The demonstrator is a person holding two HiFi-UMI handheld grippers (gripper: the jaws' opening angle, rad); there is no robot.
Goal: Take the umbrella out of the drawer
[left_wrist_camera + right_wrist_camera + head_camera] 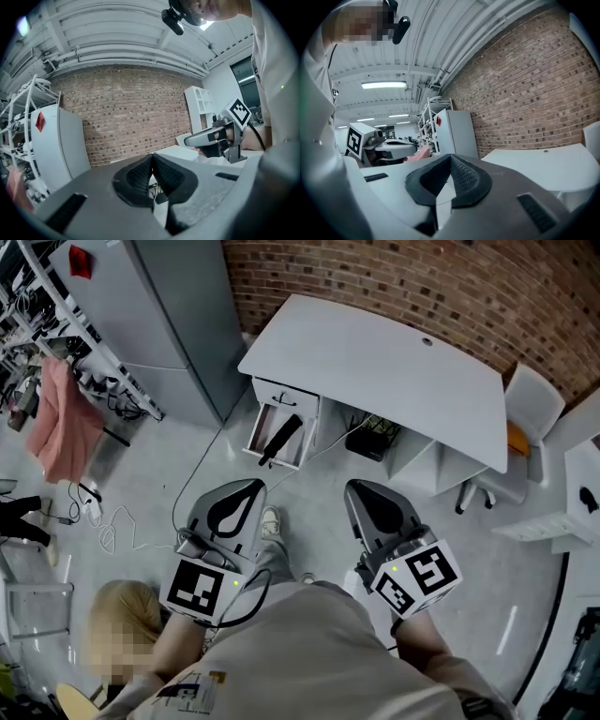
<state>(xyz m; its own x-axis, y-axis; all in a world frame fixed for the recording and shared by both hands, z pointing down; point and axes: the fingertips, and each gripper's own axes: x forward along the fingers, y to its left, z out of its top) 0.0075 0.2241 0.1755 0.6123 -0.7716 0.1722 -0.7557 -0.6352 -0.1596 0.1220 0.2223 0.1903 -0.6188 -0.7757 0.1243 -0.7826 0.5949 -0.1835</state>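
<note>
Umbrella (281, 439), black, folded slim, lies diagonally in open white drawer (256, 430); left gripper (251, 487) and right gripper (359, 487) both closed, empty.

rough brick wall (394, 277); smooth matt white desk (375, 362); matt grey plastic left gripper (247, 489)

No legible text, number or brand found. The left marker cube (202, 589) on the left tongs (253, 487) and the right marker cube (419, 579) on the right tongs (355, 487) carry black-and-white square code patterns only. Red label (81, 261) on the grey cabinet (178, 315): too small to read. Shirt print (192, 688): illegible.
</note>
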